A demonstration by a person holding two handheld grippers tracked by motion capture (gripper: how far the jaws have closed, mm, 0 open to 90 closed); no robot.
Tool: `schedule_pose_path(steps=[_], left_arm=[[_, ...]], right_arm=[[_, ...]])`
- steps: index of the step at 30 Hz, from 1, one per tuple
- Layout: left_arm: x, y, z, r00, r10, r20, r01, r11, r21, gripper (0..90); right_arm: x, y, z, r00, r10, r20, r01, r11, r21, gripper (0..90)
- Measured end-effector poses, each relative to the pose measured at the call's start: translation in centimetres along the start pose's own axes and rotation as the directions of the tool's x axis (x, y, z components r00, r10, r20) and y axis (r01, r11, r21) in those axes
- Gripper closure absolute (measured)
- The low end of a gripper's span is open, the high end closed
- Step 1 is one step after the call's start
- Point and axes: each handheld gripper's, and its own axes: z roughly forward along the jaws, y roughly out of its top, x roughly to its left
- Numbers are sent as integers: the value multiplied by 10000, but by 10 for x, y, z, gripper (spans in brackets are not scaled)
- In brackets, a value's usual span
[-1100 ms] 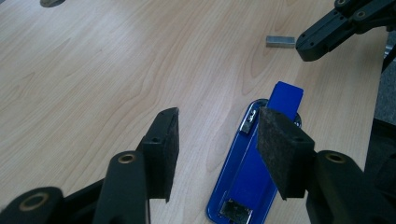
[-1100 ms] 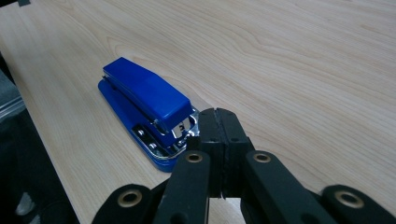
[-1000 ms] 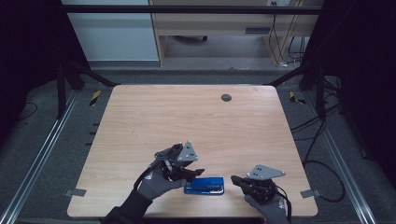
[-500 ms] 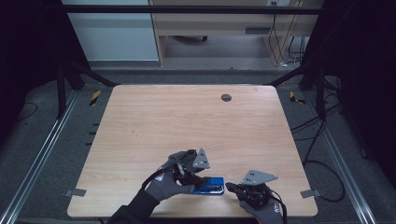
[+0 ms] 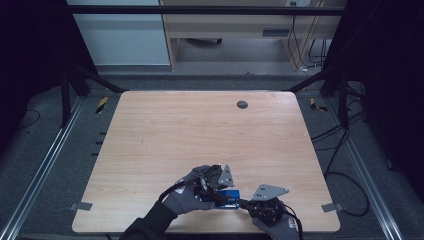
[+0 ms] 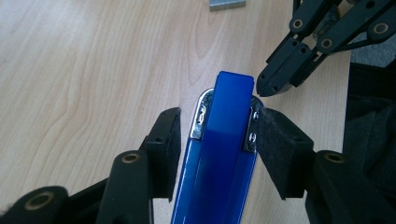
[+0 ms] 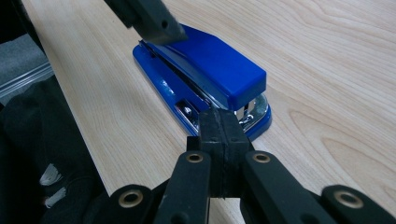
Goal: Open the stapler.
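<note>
A blue stapler (image 5: pixel 231 194) with a chrome inner arm lies flat on the wooden table (image 5: pixel 200 130) near its front edge. My left gripper (image 6: pixel 217 116) stands open astride the stapler (image 6: pixel 224 140). Its right pad (image 6: pixel 280 149) is right up against the chrome side, and its left pad (image 6: pixel 163 144) stands a little clear. In the high view the left gripper (image 5: pixel 215 182) comes in from the stapler's left. My right gripper (image 7: pixel 217 119) is shut on nothing, its tip against the low front end of the stapler (image 7: pixel 210 65). It is the shut right gripper (image 6: pixel 264 86) beside the stapler's nose.
A dark round grommet (image 5: pixel 242 104) sits in the table's far middle. Grey brackets (image 5: pixel 80 205) (image 5: pixel 330 206) mark the front corners, and the front edge lies just behind both hands. Cables (image 5: pixel 345 165) run over the floor at the right.
The left hand has moved right and slightly down, so its open jaws now straddle the stapler. The right gripper has stayed shut and about in place at the stapler's end.
</note>
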Motion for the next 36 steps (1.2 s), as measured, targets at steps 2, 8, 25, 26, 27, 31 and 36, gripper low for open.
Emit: schedule_pose_path(steps=[2, 8, 25, 26, 27, 31, 36], left_arm=[[0, 0, 3, 9999, 33, 102, -34, 9999, 107, 492], [2, -1, 14, 9995, 234, 206, -245, 9982, 538, 481], [4, -1, 36, 9977, 445, 509, -499, 9925, 1116, 574], [5, -1, 37, 9975, 473, 521, -531, 9918, 1163, 575], [4, -1, 39, 9982, 331, 507, -384, 9935, 1072, 575], [4, -2, 43, 9964, 552, 638, -628, 9901, 1254, 590], [5, -2, 40, 9963, 493, 709, -568, 9925, 1078, 607]], right_arm=[[0, 0, 2, 10000, -45, -48, 45, 10000, 10, 900], [1, 0, 4, 10000, -25, -34, 26, 10000, 69, 900], [0, 1, 9, 9999, -146, -44, 147, 9996, 221, 900], [1, 1, 10, 9999, -139, -51, 140, 9997, 216, 900], [0, 1, 11, 9999, -156, -62, 158, 9996, 254, 900], [0, 2, 13, 9999, -130, -65, 132, 9994, 316, 900], [1, 2, 14, 9999, -116, 8, 116, 9997, 230, 900]])
